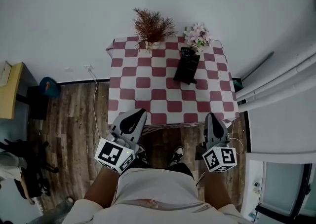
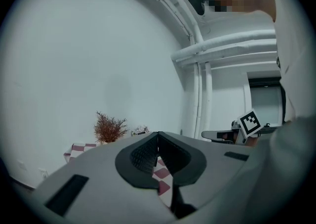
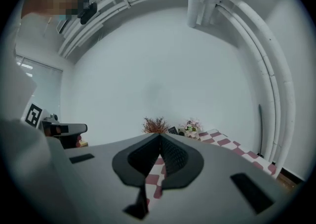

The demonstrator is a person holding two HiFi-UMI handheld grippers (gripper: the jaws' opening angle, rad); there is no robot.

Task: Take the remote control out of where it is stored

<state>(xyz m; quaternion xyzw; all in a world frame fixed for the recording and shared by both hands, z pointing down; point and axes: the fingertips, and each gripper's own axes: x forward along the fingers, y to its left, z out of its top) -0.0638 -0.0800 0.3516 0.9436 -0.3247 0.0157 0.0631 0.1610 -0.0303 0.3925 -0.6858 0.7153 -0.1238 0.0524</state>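
Head view puts your left gripper (image 1: 140, 114), ribbed pads shut together on nothing, before the red-and-white checked tablecloth (image 1: 148, 94); on it a spiky dried plant (image 1: 152, 25), the remote control (image 1: 186, 53) in its black holder (image 1: 187, 72), pink flowers (image 1: 198, 34). Your right gripper (image 1: 211, 116) is closed too, empty. White floor cable (image 1: 95, 100) shows only here

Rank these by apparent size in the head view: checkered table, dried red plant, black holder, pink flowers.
1. checkered table
2. dried red plant and black holder: too alike to rank
3. pink flowers
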